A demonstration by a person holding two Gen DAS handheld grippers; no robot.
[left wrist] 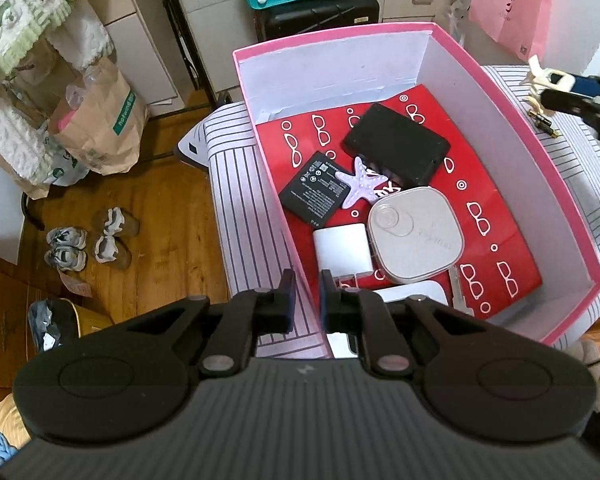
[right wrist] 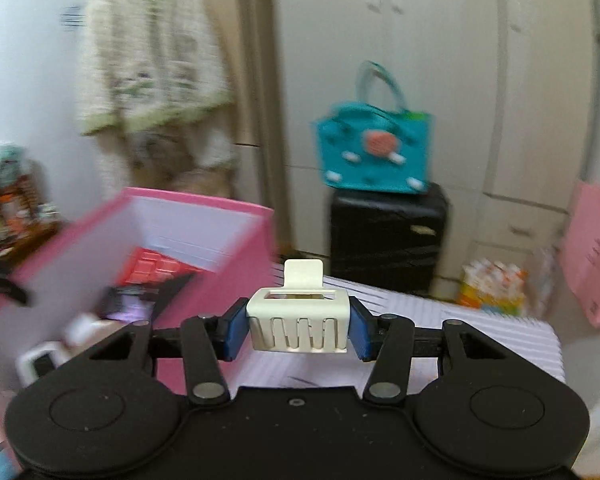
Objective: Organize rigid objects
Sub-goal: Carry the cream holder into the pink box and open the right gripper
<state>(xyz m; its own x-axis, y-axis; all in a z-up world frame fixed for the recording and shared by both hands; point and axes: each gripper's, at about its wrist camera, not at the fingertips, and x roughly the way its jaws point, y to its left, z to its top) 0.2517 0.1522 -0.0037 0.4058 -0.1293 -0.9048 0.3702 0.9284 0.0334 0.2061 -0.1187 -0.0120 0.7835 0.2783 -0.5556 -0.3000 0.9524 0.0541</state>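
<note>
Nearest the left wrist camera, the left gripper (left wrist: pixel 307 300) straddles the pink box's (left wrist: pixel 572 204) near-left wall, its blue pads pinched onto that rim. Just beyond them inside the box lie a white charger block (left wrist: pixel 342 248), a rounded white case (left wrist: pixel 416 236) and a key (left wrist: pixel 458 288), then a flat black battery (left wrist: pixel 314 194), a lilac starfish (left wrist: pixel 360 182) and a black case (left wrist: pixel 396 146) on a red printed sheet (left wrist: pixel 496 216). At the far right, two batteries (left wrist: pixel 546 125) lie on the striped cloth (left wrist: pixel 236 184) outside the box.

On the right wrist view, the right gripper (right wrist: pixel 298 330) clamps a cream hair claw clip (right wrist: pixel 298 320) between its blue pads, above the striped cloth, right of the pink box. Beyond stand a black suitcase (right wrist: pixel 388 236) with a teal bag (right wrist: pixel 374 152) on top.
</note>
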